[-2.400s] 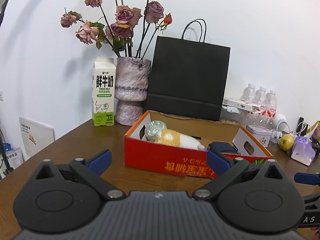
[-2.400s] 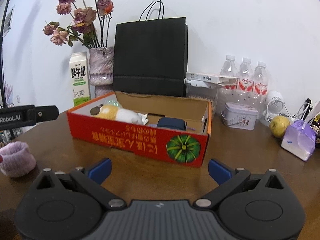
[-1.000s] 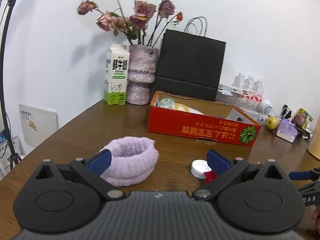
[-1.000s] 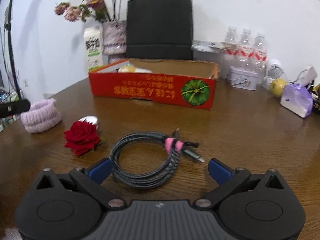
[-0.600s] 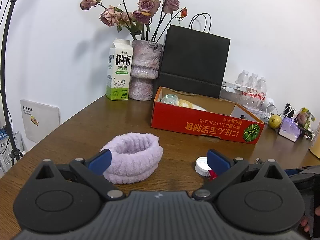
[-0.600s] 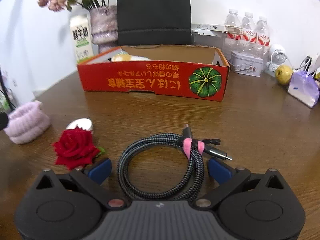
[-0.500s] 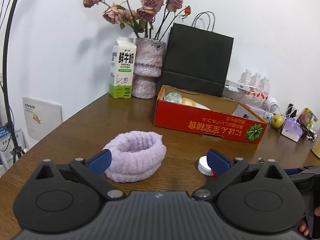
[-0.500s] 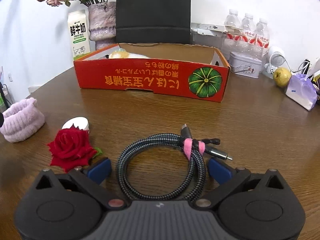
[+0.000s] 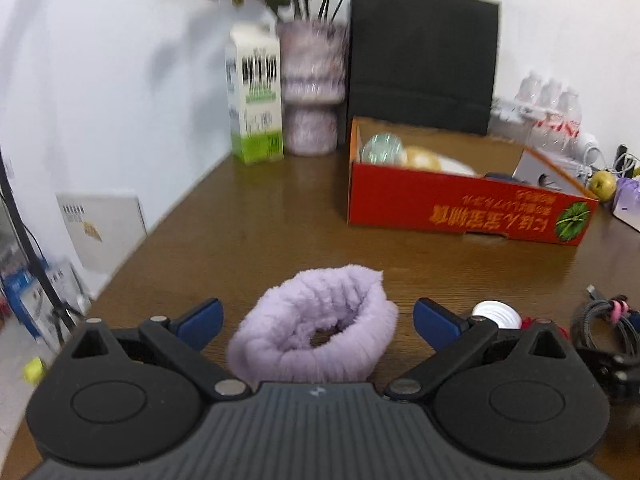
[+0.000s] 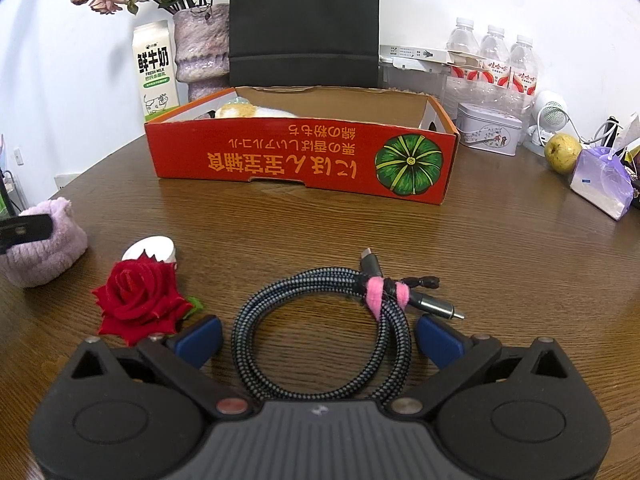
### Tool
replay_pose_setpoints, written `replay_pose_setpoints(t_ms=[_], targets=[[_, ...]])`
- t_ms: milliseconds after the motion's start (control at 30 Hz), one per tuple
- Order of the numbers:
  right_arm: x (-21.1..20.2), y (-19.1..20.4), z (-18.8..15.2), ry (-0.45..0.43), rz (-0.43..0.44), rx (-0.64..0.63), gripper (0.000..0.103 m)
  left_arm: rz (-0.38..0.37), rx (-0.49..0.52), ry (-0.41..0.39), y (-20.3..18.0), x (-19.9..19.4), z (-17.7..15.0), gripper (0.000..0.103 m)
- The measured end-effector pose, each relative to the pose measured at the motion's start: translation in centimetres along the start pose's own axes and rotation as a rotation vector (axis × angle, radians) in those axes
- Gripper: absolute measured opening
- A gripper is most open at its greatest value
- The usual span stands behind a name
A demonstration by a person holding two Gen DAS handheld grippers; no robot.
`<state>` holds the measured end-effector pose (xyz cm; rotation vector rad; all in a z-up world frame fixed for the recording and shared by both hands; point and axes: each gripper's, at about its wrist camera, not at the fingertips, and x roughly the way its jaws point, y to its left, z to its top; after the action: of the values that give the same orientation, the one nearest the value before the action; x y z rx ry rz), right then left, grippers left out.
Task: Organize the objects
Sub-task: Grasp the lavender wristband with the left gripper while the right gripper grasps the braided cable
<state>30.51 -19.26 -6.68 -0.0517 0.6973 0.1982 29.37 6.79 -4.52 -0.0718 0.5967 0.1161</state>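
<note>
1. Cardboard box (image 10: 304,164): red, open-topped, standing toward the back of the wooden surface (image 10: 500,248), well apart from both grippers. I take it for the destination; it already holds a few items, one of them a rounded yellow-and-white piece. It looks stiff and light, and nothing suggests it needs moving.

2. Purple headband (image 9: 316,332): a fluffy terry ring lying flat between the fingers of my left gripper (image 9: 318,320). That gripper is spread wide and has hold of nothing. I judge the ring very light, soft and compressible, with no risk of breakage. The fingers sit outside it on both sides, so closing across the whole ring should bunch it into a firm pinch.

3. Braided cable (image 10: 320,328): a grey coil tied with a pink band (image 10: 386,294), its near loop lying between the fingers of my right gripper (image 10: 318,338), which is likewise wide apart and empty. I expect it to be light, flexible and springy, with a grippy braid. The bundled strands beside the band look like the best hold, since the coil should stay together there.

4. Red rose (image 10: 140,294): an artificial bloom just left of the cable. Probably featherlight and easily crushed; a gentle grip would suit it.

5. White cap (image 10: 154,248): just behind the rose. Small, hard and low to the surface, likely slippery to pinch.
</note>
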Motion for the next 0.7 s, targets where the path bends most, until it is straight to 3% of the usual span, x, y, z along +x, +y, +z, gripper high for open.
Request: replay_pose_setpoints(t_ms=[100,200,267,333,500,667,700], targets=[[0.0,0.0,0.0,0.000,0.000,0.000,0.103,-0.019,-0.063,0.030,0.9,1.9,-0.5,0.103],[0.0,0.0,0.0,0.000,0.000,0.000,0.103,-0.026,-0.070,0.041,1.2,2.1,-1.0,0.088],[0.0,0.0,0.0,0.000,0.000,-0.001,0.103,-0.048,-0.082,0.031,1.4,1.6,-1.2,0.053],[0.0,0.0,0.0,0.000,0.000,0.000,0.103,-0.074,-0.085,0.014,1.3,1.1,-1.2,0.036],[0.1,0.0,0.1,0.000,0.005,-0.004,0.103,-0.065,-0.034,-0.038,-0.2,-0.4,-1.4,0.033],[0.1,0.3,0.1,0.000,0.020,-0.018,0.103,-0.082,-0.021,-0.042,-2.1,-1.3,-1.9,0.033],[0.1,0.3,0.1,-0.002,0.019,-0.016,0.097,-0.083,-0.018,-0.043,-2.5,-1.5,-2.1,0.033]])
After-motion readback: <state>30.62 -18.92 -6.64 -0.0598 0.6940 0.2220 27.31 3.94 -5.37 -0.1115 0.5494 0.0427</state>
